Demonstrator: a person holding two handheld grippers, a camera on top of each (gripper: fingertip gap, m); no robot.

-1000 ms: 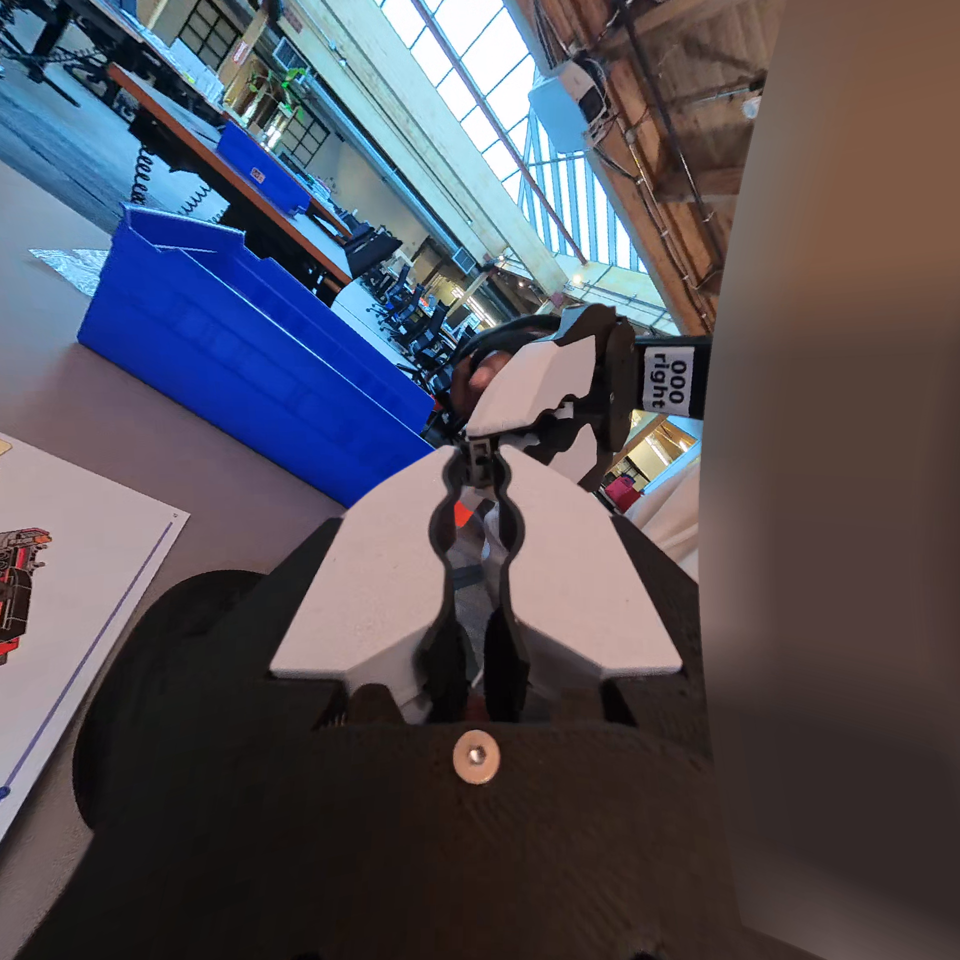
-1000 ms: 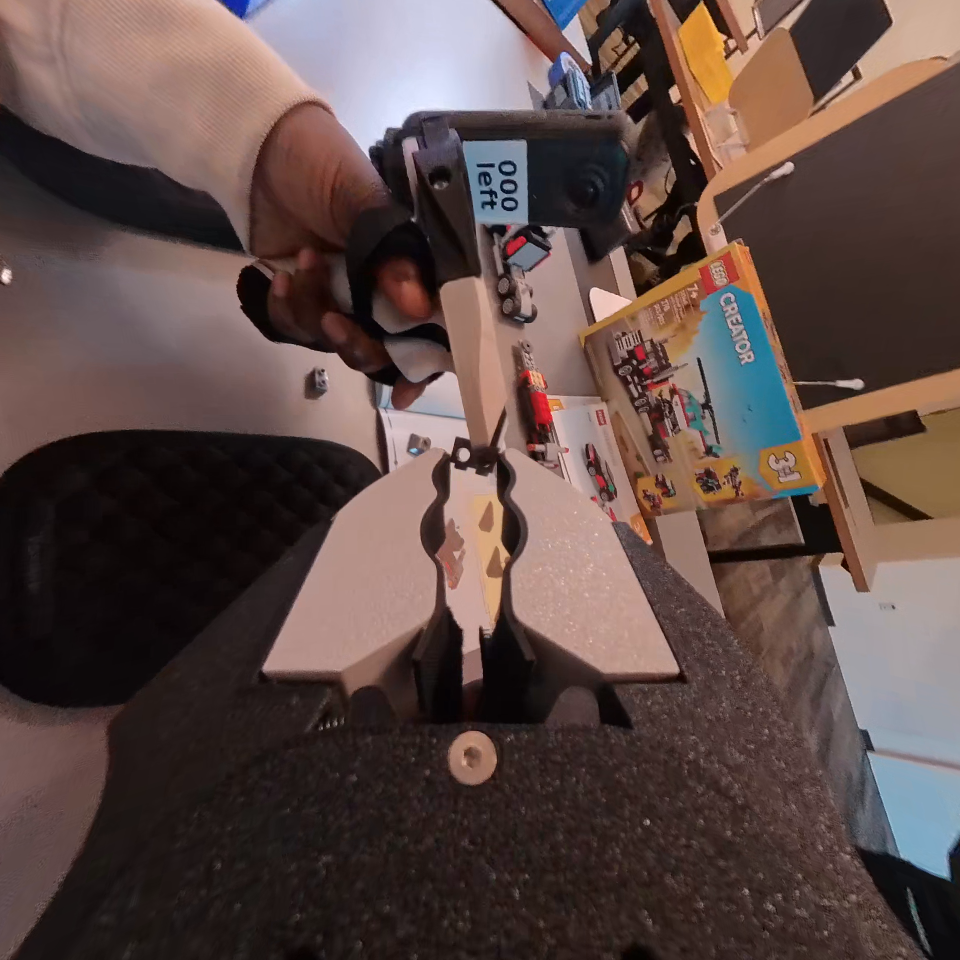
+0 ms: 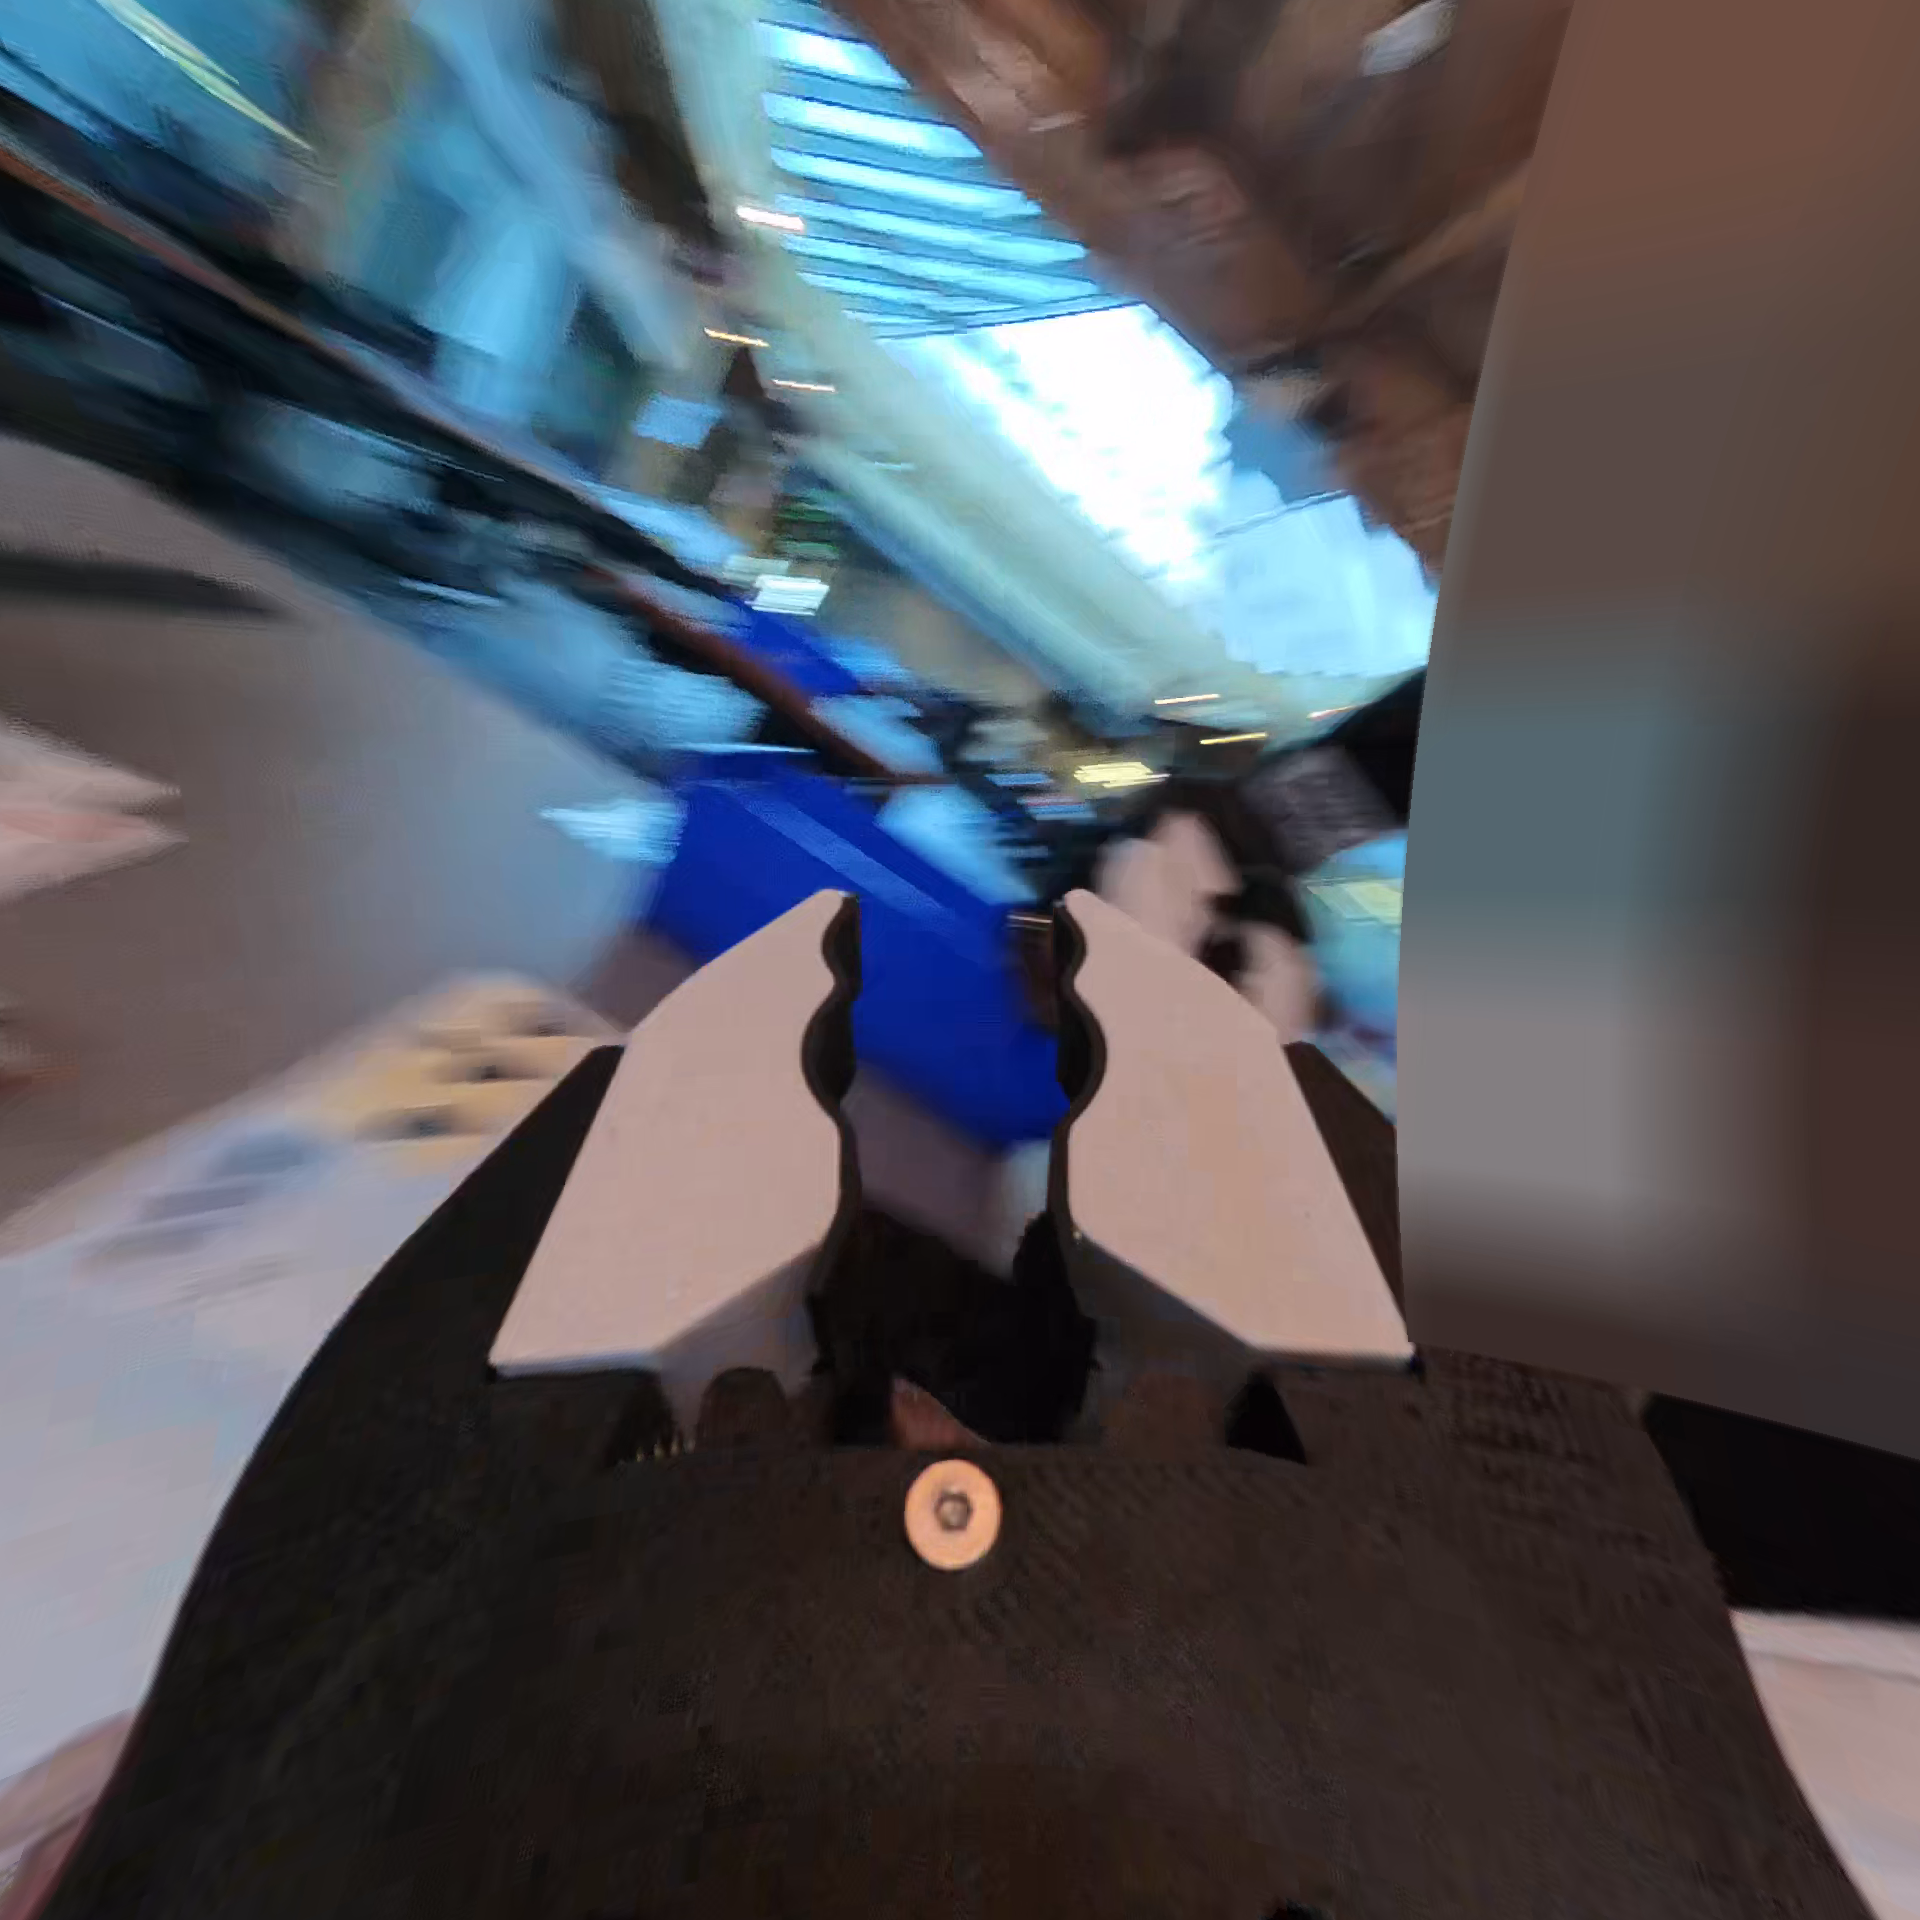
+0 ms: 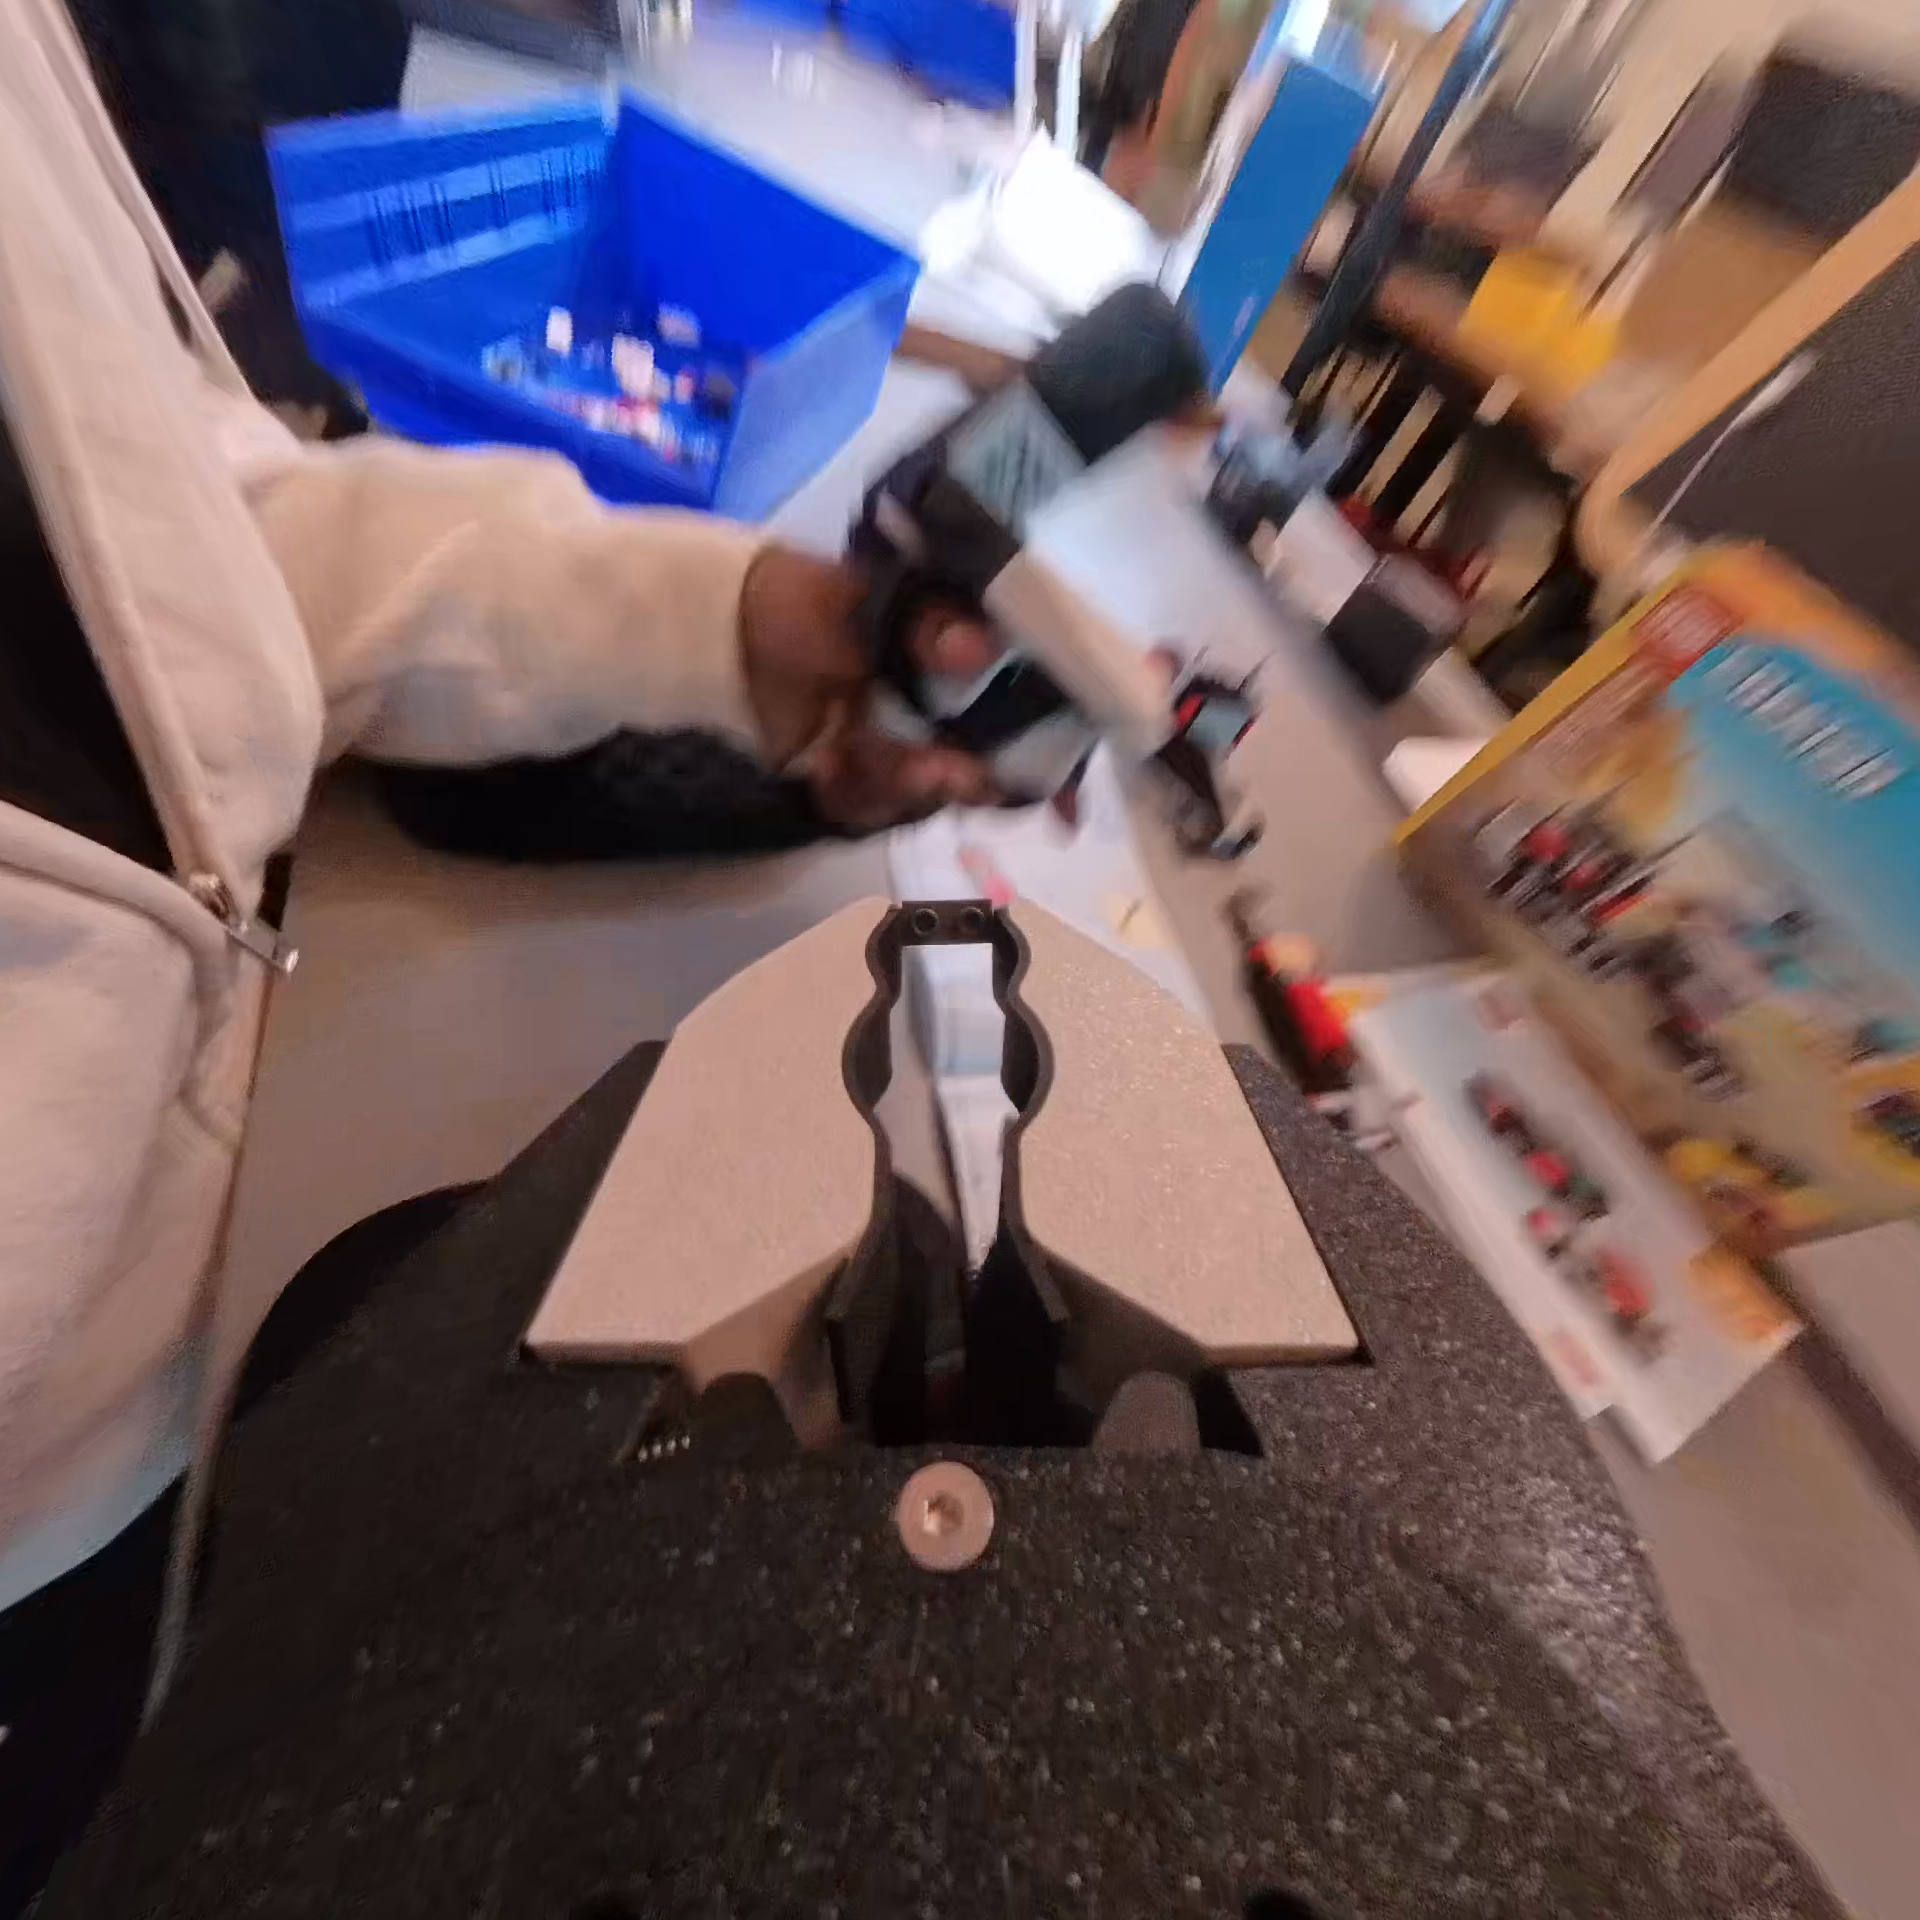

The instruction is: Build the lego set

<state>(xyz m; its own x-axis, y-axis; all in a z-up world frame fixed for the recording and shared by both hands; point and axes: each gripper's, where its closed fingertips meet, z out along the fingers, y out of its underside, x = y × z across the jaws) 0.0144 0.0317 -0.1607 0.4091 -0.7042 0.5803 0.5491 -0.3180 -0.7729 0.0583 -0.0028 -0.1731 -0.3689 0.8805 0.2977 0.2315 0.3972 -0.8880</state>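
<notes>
Piece (image 4: 943, 921) first: we pinch a small dark lego part crosswise at the tips of our right gripper (image 4: 943, 935), long axis spanning the narrow jaws at frame centre. Our left gripper (image 3: 956, 914) gapes wide and empty. Farther, the blurred left gripper sits upper centre of the right view, and the blue bin (image 4: 810, 343) with loose bricks upper left.

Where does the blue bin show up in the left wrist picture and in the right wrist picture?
Left wrist view: the blue bin sits mid-frame, blurred, just beyond the left gripper and its open jaws.
Right wrist view: upper left, small pieces inside, above a cream sleeve.
Shared landmark: the grey table it stands on.
</notes>
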